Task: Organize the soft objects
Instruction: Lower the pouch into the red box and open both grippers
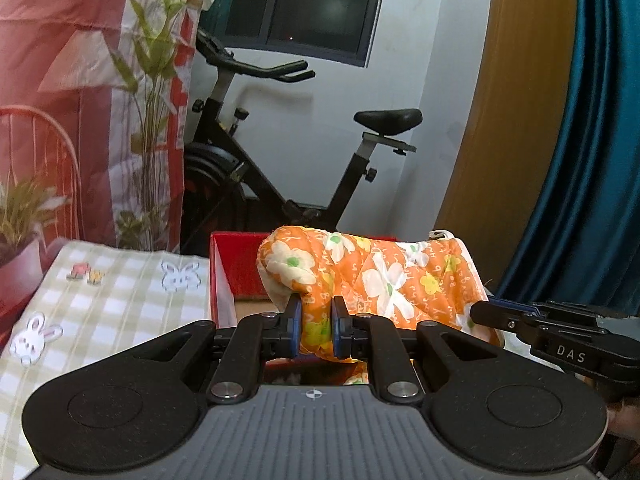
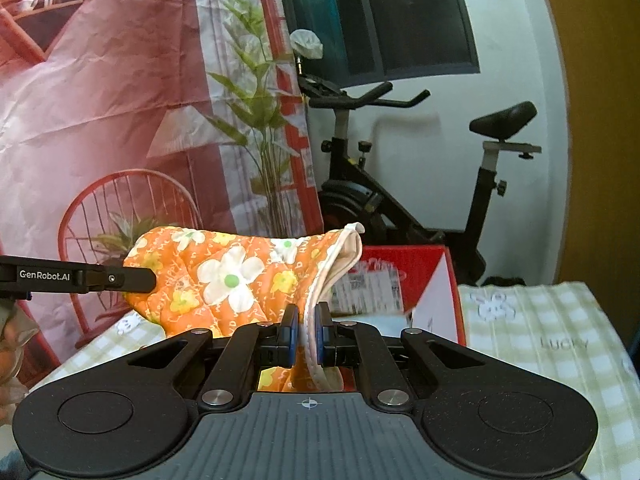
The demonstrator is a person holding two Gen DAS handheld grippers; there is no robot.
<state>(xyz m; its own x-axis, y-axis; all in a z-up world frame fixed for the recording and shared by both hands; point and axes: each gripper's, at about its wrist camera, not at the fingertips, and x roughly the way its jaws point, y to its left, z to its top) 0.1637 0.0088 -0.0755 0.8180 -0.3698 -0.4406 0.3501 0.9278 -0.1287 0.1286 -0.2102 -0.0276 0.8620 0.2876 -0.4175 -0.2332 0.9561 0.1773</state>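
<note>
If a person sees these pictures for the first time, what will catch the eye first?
First, the orange flowered quilt, pinched at each end by the left gripper and the right gripper above an open red box. Behind it, a black exercise bike stands against the white wall.

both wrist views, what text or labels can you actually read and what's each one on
"DAS" on the right gripper.
"GenRobot.AI" on the left gripper.
"LUCKY", faint, on the checked cloth.
Letters on the orange floral quilt: too small to read.
Labels on the red box: blurred, unreadable.
</note>
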